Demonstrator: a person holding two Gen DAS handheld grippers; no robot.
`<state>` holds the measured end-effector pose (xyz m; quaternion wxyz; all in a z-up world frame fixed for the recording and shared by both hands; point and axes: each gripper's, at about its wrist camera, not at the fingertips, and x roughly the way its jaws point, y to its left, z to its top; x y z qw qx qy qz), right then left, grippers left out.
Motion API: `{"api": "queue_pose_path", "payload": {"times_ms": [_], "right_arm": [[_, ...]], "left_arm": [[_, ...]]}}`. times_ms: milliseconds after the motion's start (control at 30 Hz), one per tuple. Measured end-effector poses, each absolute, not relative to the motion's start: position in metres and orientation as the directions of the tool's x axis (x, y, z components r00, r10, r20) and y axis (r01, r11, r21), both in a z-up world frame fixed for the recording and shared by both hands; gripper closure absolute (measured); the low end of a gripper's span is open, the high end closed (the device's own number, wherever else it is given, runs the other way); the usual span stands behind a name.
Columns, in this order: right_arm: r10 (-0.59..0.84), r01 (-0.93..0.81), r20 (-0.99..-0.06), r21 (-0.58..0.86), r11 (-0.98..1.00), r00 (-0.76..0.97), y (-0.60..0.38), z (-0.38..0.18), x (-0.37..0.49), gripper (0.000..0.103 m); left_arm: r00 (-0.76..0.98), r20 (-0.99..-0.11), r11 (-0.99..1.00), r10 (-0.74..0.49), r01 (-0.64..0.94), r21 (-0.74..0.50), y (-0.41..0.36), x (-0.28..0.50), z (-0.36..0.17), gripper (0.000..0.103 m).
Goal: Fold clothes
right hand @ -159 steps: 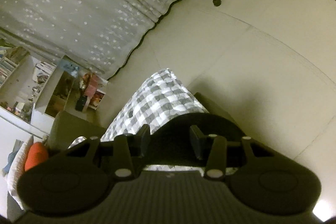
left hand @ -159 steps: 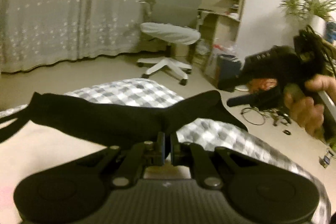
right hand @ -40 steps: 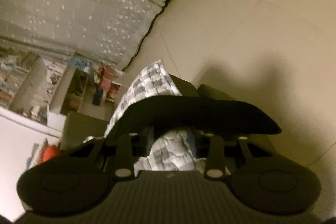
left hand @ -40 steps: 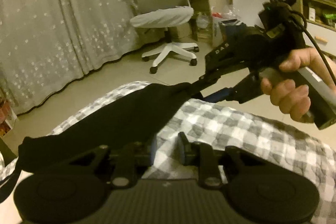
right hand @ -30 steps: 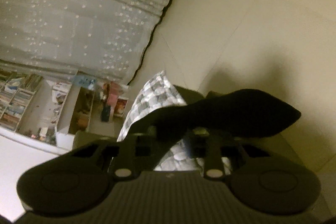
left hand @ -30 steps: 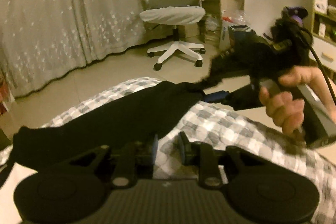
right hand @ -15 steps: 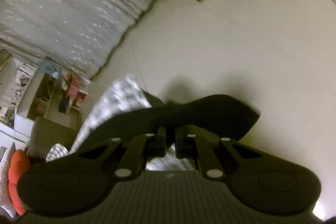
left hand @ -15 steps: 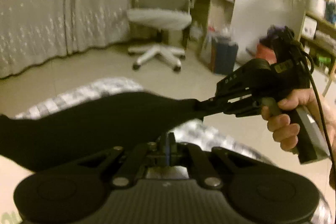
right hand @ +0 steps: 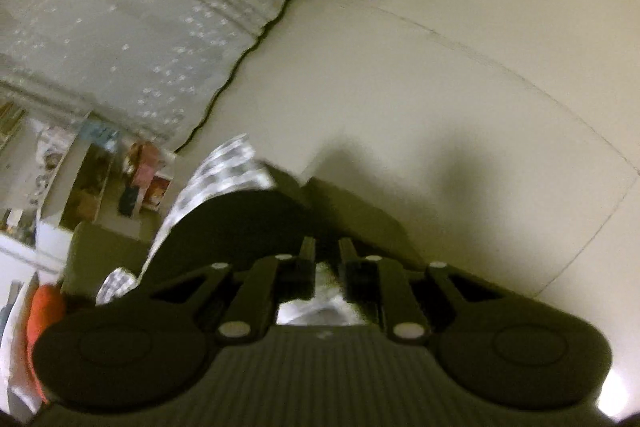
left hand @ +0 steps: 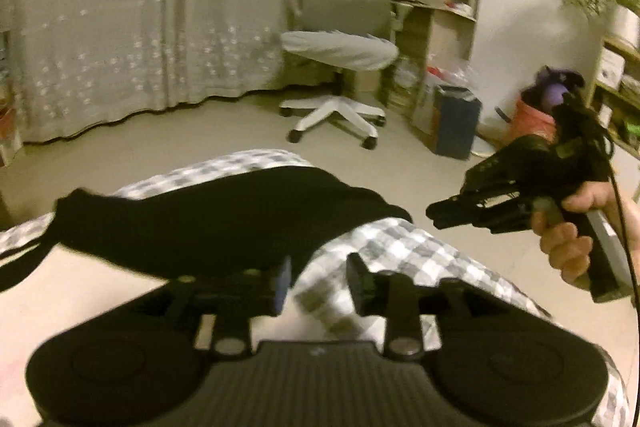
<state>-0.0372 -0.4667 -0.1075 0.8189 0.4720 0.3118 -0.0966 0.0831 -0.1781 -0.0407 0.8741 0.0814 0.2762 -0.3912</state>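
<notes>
Jaws opening on both grippers, the left gripper [left hand: 316, 279] and right gripper [right hand: 326, 261] have let go of the black garment [left hand: 224, 219], now lying folded across the checked bed cover [left hand: 400, 251] — one fold apparently complete.
</notes>
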Motion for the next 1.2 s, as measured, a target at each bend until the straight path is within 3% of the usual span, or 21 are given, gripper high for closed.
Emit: {"api": "queue_pose_path", "payload": {"times_ms": [67,200,433,467,500,767,833,900,1000,1033,1100,1200], "right_arm": [[0.166,0.426,-0.586,0.729,0.536,0.793,-0.455,-0.1,-0.033,0.08],[0.226,0.391,-0.551,0.774,0.498,0.803,-0.437,-0.096,-0.027,0.071],[0.215,0.401,-0.524,0.808,0.431,0.824,-0.413,-0.092,-0.01,0.071],[0.199,0.41,-0.526,0.806,0.427,0.826,-0.41,-0.09,-0.007,0.076],[0.184,0.42,-0.531,0.802,0.425,0.827,-0.408,-0.089,-0.006,0.09],[0.064,0.5,-0.603,0.712,0.493,0.795,-0.388,-0.084,-0.015,0.098],[0.044,0.514,-0.617,0.691,0.508,0.786,-0.384,-0.081,-0.013,0.096],[0.019,0.529,-0.632,0.665,0.526,0.775,-0.379,-0.076,-0.011,0.087],[-0.018,0.547,-0.642,0.637,0.543,0.766,-0.372,-0.067,-0.011,0.084],[-0.023,0.543,-0.637,0.636,0.548,0.77,-0.369,-0.064,-0.011,0.081],[-0.046,0.534,-0.621,0.631,0.562,0.782,-0.362,-0.057,-0.011,0.062],[-0.069,0.495,-0.582,0.617,0.612,0.811,-0.345,-0.049,-0.01,0.061]], "left_arm": [[0.56,-0.547,0.704,-0.622,0.706,-0.079,-0.166,0.08,-0.038,0.063],[0.602,-0.552,0.757,-0.576,0.647,-0.085,-0.139,0.07,-0.034,0.062],[0.678,-0.55,0.84,-0.487,0.535,-0.085,-0.095,0.055,-0.02,0.058],[0.687,-0.55,0.851,-0.475,0.519,-0.086,-0.089,0.054,-0.017,0.058],[0.696,-0.55,0.86,-0.462,0.502,-0.087,-0.083,0.053,-0.015,0.058],[0.792,-0.521,0.934,-0.319,0.357,-0.028,-0.027,0.053,-0.004,0.054],[0.799,-0.53,0.952,-0.284,0.303,-0.055,-0.008,0.058,-0.007,0.053],[0.799,-0.544,0.964,-0.257,0.248,-0.092,0.011,0.064,-0.012,0.053],[0.798,-0.561,0.975,-0.219,0.162,-0.151,0.04,0.073,-0.02,0.053],[0.798,-0.566,0.977,-0.206,0.135,-0.165,0.048,0.076,-0.022,0.053],[0.8,-0.572,0.978,-0.183,0.091,-0.187,0.064,0.082,-0.025,0.053],[0.805,-0.578,0.982,-0.131,0.028,-0.185,0.084,0.089,-0.028,0.053]]}}
